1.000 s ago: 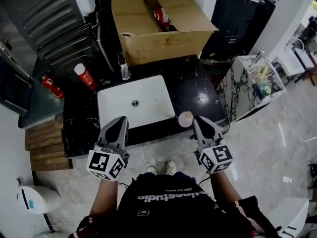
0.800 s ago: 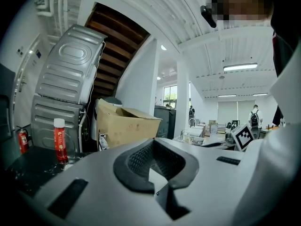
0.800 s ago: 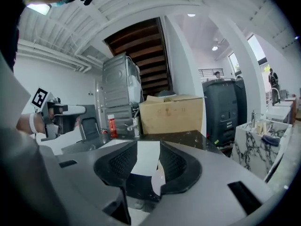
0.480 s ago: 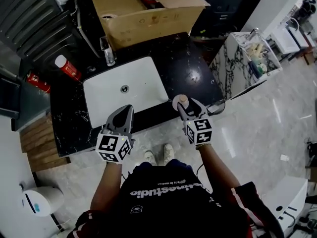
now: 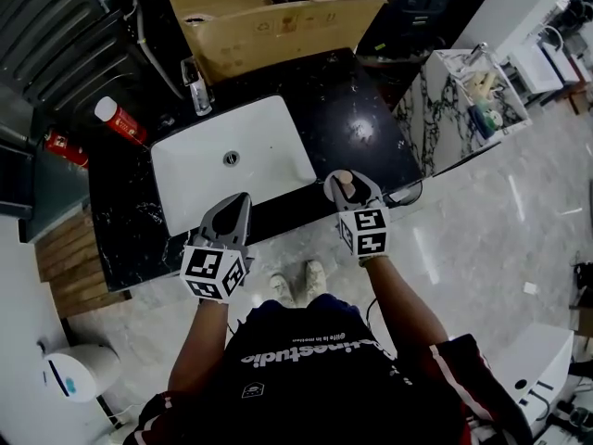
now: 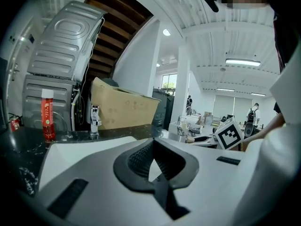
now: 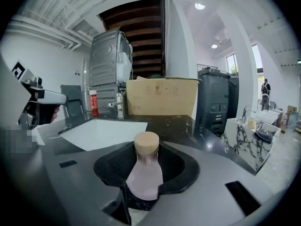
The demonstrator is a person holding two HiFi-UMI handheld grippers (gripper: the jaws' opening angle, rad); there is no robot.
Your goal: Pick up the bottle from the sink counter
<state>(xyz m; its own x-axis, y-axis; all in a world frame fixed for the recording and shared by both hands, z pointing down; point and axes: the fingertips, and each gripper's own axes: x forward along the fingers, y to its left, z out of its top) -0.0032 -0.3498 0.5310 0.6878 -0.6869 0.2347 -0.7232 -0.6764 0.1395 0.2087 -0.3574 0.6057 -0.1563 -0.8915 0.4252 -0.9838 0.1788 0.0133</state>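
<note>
**A:** Where's the bottle?

**B:** It's standing between the right gripper's fingers. They're closing and seem to be meeting its pale sides, at the counter's front edge. The left gripper has its fingers together, empty.

**A:** Any advice?

**B:** Grip the wide body squarely, below the tan cap — then lift straight up, away from the sink beyond.

White print is noted across the person's dark shirt, seen upside down; only the ending "studio" can be made out. The label on the red can and the marks on the cardboard box cannot be read.
</note>
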